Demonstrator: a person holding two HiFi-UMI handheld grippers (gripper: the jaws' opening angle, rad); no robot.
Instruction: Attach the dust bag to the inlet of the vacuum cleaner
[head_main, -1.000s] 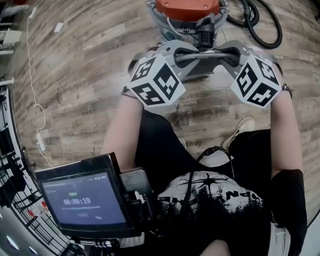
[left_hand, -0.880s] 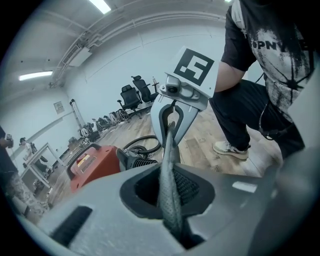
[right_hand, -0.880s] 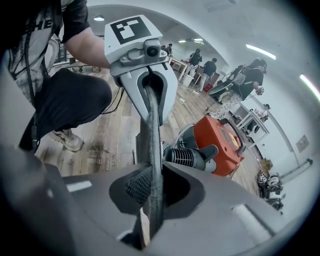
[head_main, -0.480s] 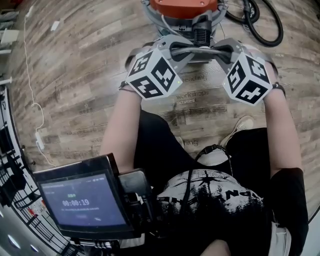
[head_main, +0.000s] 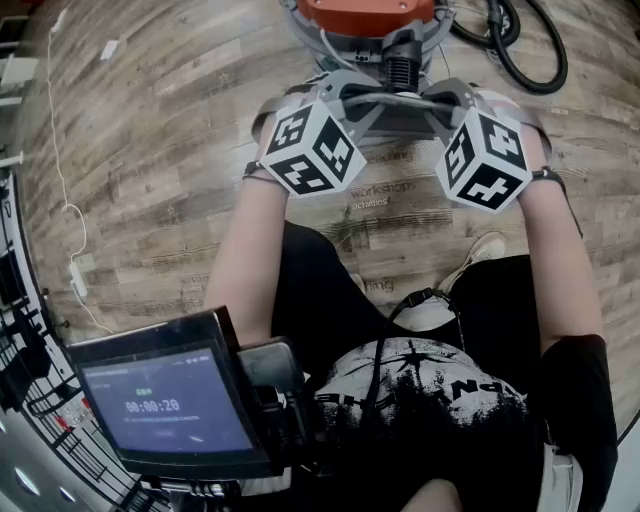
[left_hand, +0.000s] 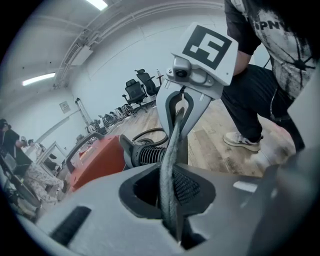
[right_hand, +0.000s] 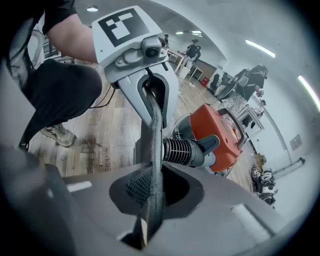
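Grips a flat grey fabric dust bag (head_main: 402, 120) by two opposite edges, stretched between the left gripper (left_hand: 172, 192) and the right gripper (right_hand: 149, 197).

In the left gripper view: jaws only narrowly apart, pads pressed on the thin bag edge, which runs upright through the gap. Jaws just been easing open a little, with the fabric between them.

In the right gripper view: jaws nearly together and clamped on the opposite edge. Jaws just been closing on the fabric.

Holds the bag above the brown wood-plank floor (head_main: 150, 150), directly in front of the black ribbed inlet (head_main: 400, 68) of the orange-topped vacuum cleaner (head_main: 365, 12). Inlet aimed at the bag's face, between the two grippers. Cannot tell whether inlet and bag are in contact or just short of it.

Black hose (head_main: 530, 55) looped on the floor to the right of the vacuum cleaner in the head view.
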